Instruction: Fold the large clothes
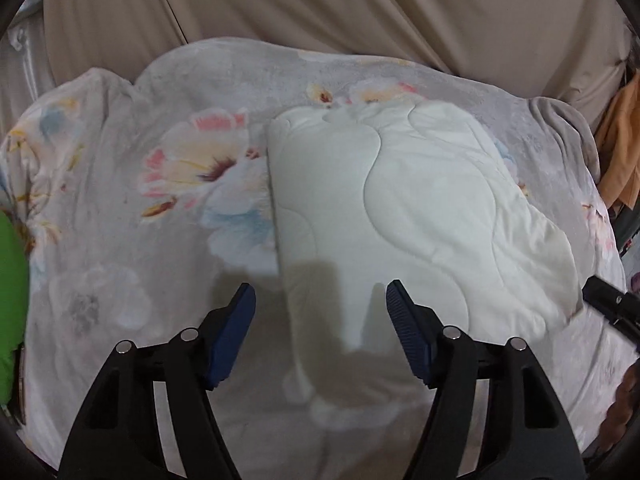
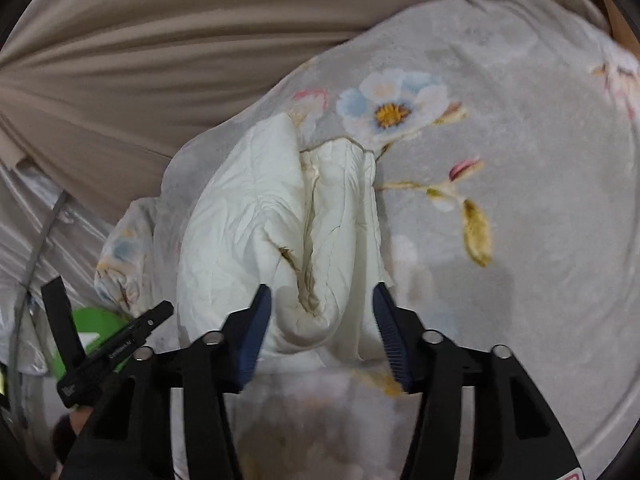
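A white quilted piece [image 1: 420,200] lies folded into a thick rectangle on a grey floral blanket [image 1: 120,240]. My left gripper [image 1: 320,286] hovers open over its near left corner, with nothing between the blue pads. In the right wrist view the same piece [image 2: 248,220] shows its layered, open end. My right gripper [image 2: 322,288] stands open just before that end, its pads not pressing on the cloth. The right gripper's black tip [image 1: 608,300] shows beside the piece's right edge. Part of the left gripper [image 2: 116,344] shows at the lower left.
The floral blanket [image 2: 520,160] covers the whole bed. Beige curtain folds [image 1: 320,0] hang behind it. Orange cloth [image 1: 620,140] hangs at the far right. A green thing [image 1: 12,300] sits at the bed's left edge.
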Demonstrator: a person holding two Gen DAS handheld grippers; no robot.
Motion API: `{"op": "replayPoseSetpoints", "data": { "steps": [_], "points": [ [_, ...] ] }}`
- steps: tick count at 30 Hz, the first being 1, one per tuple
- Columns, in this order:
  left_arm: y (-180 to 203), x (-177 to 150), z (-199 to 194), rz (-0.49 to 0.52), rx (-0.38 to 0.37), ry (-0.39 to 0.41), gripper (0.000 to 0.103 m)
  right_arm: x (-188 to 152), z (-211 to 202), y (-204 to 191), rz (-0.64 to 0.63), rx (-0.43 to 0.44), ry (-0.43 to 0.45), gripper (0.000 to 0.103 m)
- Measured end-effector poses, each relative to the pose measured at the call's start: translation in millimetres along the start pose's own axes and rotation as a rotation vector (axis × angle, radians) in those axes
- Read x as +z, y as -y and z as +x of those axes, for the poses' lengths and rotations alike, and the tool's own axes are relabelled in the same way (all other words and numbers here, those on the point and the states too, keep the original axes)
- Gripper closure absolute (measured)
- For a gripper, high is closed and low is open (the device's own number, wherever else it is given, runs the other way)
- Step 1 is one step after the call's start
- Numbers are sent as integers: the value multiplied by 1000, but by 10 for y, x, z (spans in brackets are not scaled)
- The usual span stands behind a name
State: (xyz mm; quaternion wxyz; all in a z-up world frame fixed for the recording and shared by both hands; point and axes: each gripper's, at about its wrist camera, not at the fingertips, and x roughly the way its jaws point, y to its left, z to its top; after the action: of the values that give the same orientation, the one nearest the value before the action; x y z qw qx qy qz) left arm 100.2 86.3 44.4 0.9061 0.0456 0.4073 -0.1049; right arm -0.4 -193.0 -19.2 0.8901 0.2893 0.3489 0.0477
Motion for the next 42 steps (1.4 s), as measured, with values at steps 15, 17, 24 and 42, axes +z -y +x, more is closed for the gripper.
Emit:
{"op": "replayPoseSetpoints", "data": {
  "steps": [15, 17, 24, 42],
  "points": [
    [364, -394, 428, 29, 53, -129, 28, -192, 813, -309, -378, -275, -205, 103],
    [382, -472, 514, 57, 71, -143, 26, -326, 926, -193, -335, -267, -245, 103],
    [447, -553, 479, 79, 105, -140, 27, -409, 982, -94, -267, -245, -250, 103],
    [802, -498, -327, 50, 161, 17, 16, -585, -333, -363, -285, -318, 23, 63]
  ]
}}
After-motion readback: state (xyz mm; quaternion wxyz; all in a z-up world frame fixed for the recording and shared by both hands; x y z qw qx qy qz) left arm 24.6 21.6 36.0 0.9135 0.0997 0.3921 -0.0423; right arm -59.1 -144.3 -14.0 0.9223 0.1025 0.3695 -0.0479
